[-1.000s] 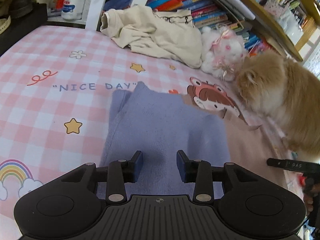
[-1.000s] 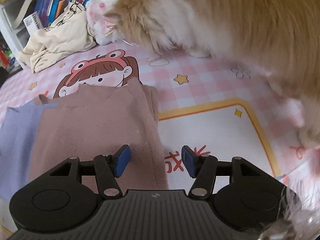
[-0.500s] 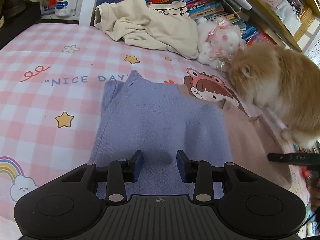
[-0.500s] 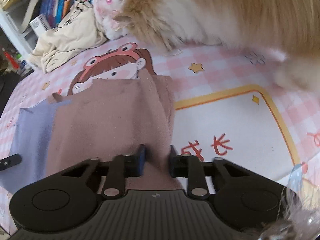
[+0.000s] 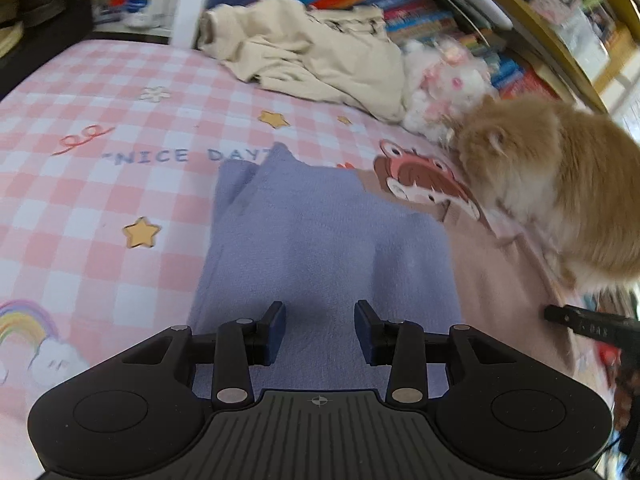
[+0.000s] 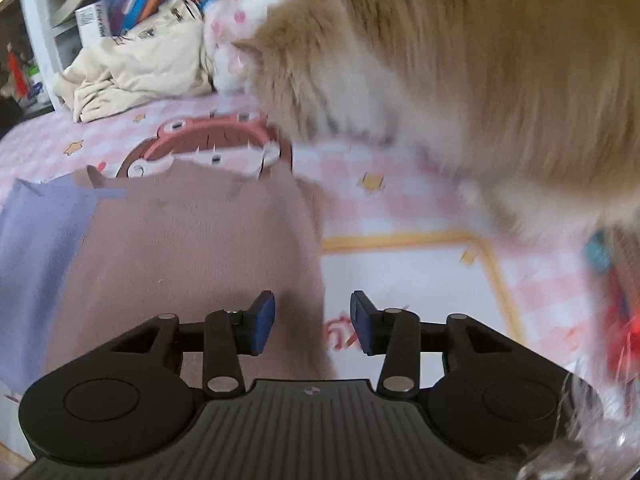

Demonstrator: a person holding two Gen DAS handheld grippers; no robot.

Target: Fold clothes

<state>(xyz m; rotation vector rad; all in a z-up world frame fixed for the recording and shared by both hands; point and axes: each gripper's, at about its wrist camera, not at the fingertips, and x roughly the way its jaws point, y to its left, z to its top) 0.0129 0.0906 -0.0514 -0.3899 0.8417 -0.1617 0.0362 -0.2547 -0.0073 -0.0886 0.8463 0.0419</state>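
Left wrist view: the left hand-held gripper [image 5: 320, 330] hovers over the near part of a lavender garment [image 5: 320, 240] that lies flat on a pink checked bed sheet [image 5: 100, 208]. Its jaws stand apart with only air between them, nothing grasped. The sheet is printed with "NICE DAY" [image 5: 184, 156] in blue capitals, yellow stars, a rainbow and a cartoon girl in a frog hat [image 5: 424, 184]. The lavender garment overlaps a dusty-pink garment [image 5: 508, 288] to its right. A long-haired orange cat [image 5: 560, 184] stands at the pink garment's far edge. Beyond lie a crumpled cream garment [image 5: 312, 56], a white plush toy [image 5: 444, 76] and a shelf of books [image 5: 400, 4] whose titles are too blurred to read. The black tip of the right hand-held gripper [image 5: 588, 324] shows at the right edge.

Right wrist view: the right hand-held gripper [image 6: 313, 328] is released and its jaws are opening; the right edge of the dusty-pink garment [image 6: 192, 248] lies below the gap, not pinched. Red characters [image 6: 340, 334] printed in a yellow-framed white panel [image 6: 408, 264] are partly hidden. The cat [image 6: 460, 80] fills the upper right.
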